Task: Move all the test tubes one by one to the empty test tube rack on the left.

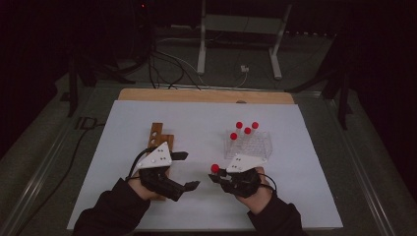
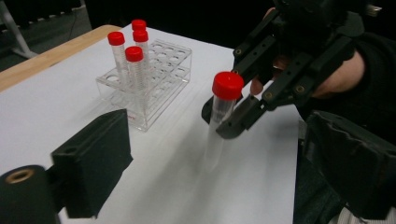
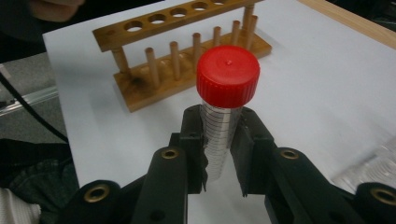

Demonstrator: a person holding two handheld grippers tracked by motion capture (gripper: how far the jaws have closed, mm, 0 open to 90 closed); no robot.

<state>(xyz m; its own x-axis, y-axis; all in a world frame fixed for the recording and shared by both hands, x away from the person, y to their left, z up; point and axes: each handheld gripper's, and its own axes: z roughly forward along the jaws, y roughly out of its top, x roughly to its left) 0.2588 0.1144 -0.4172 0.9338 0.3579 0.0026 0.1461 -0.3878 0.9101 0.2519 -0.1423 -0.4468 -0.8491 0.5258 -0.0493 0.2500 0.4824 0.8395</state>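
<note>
Right gripper (image 3: pixel 223 154) is pinching a red-capped tube (image 3: pixel 226 100) upright, above the sheet between both racks. Left gripper (image 1: pixel 184 171) is waiting spread, just beside it, nearer the wooden rack (image 1: pixel 158 138).

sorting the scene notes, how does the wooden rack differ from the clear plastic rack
The wooden rack is brown and opaque, with a single row of round holes and a row of pegs; the clear plastic rack is see-through with a grid of many holes. The wooden rack's holes show no tubes; the clear plastic rack holds four red-capped tubes. The wooden rack lies by the left gripper, the clear plastic rack beyond the right gripper. Both rest on the white sheet.
</note>
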